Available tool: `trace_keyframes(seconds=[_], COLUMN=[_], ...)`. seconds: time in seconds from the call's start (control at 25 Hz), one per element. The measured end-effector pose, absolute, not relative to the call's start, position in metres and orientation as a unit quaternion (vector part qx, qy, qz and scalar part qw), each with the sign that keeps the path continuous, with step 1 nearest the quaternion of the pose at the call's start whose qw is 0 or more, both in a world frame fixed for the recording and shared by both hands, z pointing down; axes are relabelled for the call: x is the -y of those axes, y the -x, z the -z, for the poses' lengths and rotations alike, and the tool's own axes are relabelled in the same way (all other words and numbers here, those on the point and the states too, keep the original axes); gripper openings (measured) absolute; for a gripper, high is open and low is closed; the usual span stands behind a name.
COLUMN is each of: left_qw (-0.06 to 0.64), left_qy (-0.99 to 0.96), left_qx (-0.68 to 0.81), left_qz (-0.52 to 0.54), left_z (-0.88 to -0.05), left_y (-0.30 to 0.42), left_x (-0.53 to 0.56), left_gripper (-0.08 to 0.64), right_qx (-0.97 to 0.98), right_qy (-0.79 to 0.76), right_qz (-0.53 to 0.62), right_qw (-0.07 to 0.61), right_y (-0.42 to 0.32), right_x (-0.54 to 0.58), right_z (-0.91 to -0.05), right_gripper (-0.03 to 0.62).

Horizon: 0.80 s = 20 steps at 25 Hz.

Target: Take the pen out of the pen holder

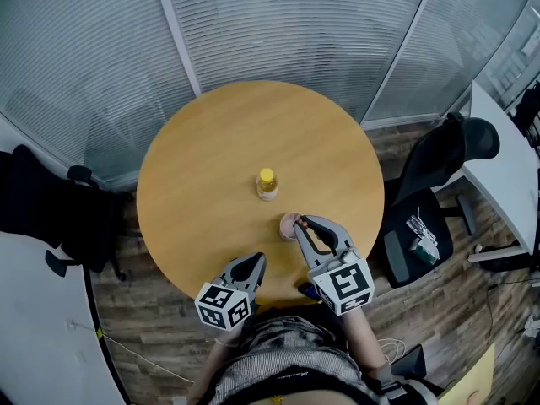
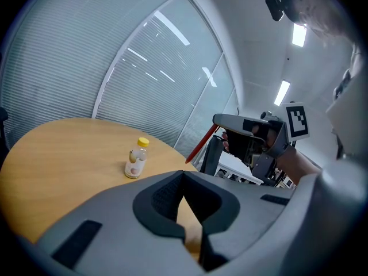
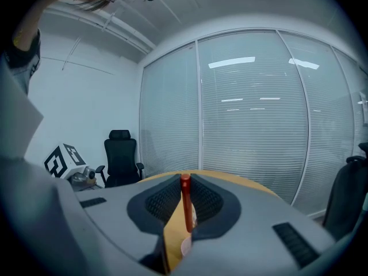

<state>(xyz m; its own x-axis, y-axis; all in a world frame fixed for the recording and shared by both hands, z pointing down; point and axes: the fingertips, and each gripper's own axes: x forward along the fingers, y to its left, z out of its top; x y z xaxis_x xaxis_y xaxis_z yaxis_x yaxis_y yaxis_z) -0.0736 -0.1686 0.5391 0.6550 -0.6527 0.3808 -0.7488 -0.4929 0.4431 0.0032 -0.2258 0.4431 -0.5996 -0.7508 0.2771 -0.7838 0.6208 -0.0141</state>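
**Lighting and picture quality.** Bright, even overhead lighting. In the head view the worktop (image 1: 211,142) is uniformly lit, without hard shadows or glare. Ceiling strip lights (image 2: 298,34) show directly in the left gripper view and as pale reflected bars on the glass partition (image 3: 253,85) in the right gripper view. Both gripper views have strong fisheye curvature and black corners. The near bodies of the left hand-held gripper (image 2: 184,174) and right hand-held gripper (image 3: 184,177) are soft; the red pen (image 3: 186,203) is sharper.
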Motion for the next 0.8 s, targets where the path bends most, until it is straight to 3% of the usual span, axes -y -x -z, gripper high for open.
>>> trace_keyframes(seconds=[0.8], left_qw=[0.302], left_qy=[-0.860], left_qx=[0.403], left_qz=[-0.081], left_z=[-0.5376], left_y=[0.0655], left_x=[0.1613], left_gripper=[0.005], right_qx=[0.893], right_qy=[-0.425], right_qz=[-0.075], right_qw=[0.125], right_y=[-0.0126], right_x=[0.2293], right_z=[-0.4473], right_gripper=[0.060])
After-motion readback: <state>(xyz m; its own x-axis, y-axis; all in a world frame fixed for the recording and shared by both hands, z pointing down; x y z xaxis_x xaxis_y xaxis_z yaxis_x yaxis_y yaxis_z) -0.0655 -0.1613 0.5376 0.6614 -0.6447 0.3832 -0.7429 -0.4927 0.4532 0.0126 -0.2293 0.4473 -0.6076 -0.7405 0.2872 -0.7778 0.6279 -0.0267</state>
